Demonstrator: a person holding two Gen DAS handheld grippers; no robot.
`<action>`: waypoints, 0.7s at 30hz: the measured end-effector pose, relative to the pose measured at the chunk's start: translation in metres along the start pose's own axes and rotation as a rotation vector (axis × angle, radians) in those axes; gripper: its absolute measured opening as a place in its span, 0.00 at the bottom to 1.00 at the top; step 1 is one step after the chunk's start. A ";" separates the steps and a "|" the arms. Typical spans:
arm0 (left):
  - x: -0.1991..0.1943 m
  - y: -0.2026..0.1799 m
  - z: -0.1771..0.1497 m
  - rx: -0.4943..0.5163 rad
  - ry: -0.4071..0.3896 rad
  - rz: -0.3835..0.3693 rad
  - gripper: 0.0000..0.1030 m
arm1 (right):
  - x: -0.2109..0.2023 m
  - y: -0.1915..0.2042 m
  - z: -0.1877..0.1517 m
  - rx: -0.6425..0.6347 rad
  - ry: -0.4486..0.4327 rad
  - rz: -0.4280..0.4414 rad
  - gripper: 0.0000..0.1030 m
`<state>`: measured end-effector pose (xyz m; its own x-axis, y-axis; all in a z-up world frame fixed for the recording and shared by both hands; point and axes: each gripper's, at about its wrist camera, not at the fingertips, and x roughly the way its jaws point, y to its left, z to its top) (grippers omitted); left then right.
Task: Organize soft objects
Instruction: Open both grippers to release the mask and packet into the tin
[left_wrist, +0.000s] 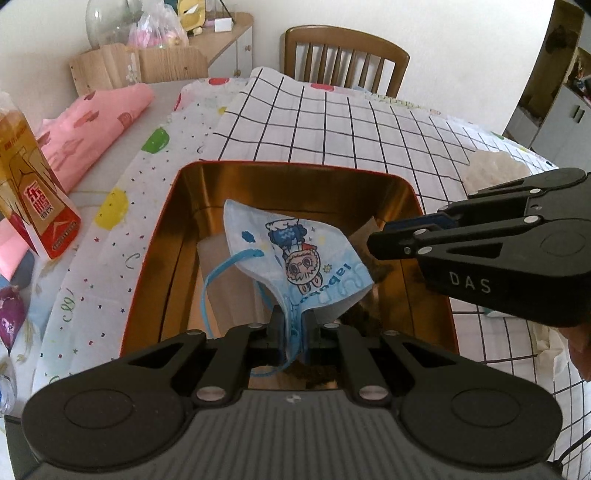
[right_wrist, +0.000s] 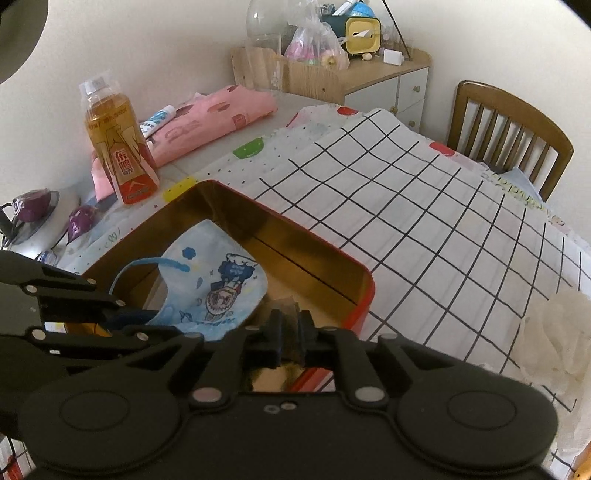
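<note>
While 1 mask (left_wrist: 295, 254) hangs clamped in the left tool (left_wrist: 293, 339), the right tool (right_wrist: 290, 334) pinches 1 dark scrap (right_wrist: 291, 325).

A lived-in home room is shown: a table is covered with a grid-patterned cloth (right_wrist: 424, 221), a wooden dining chair (right_wrist: 513, 129) is set against a plain wall, and a small cabinet (right_wrist: 388, 81) is cluttered with household oddments.

The left gripper (left_wrist: 293, 338), at six o'clock, pinches a blue cartoon face mask (left_wrist: 291, 254) over the gold-lined tin (left_wrist: 147, 266). The right gripper (left_wrist: 373, 245) reaches in from three o'clock.
</note>
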<state>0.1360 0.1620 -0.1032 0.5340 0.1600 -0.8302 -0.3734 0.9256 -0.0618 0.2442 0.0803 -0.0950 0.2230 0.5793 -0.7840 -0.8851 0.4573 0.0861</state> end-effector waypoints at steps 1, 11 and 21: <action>0.000 0.000 0.000 0.000 0.001 0.001 0.08 | 0.001 0.000 0.000 0.003 0.001 0.005 0.13; -0.001 0.005 0.001 -0.045 -0.009 -0.030 0.19 | -0.006 -0.003 0.000 0.026 -0.009 0.039 0.20; -0.016 0.006 -0.001 -0.054 -0.051 -0.039 0.66 | -0.028 -0.008 -0.002 0.052 -0.032 0.052 0.27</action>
<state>0.1245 0.1648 -0.0902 0.5859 0.1429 -0.7977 -0.3917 0.9116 -0.1244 0.2437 0.0590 -0.0751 0.1913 0.6240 -0.7576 -0.8733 0.4605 0.1587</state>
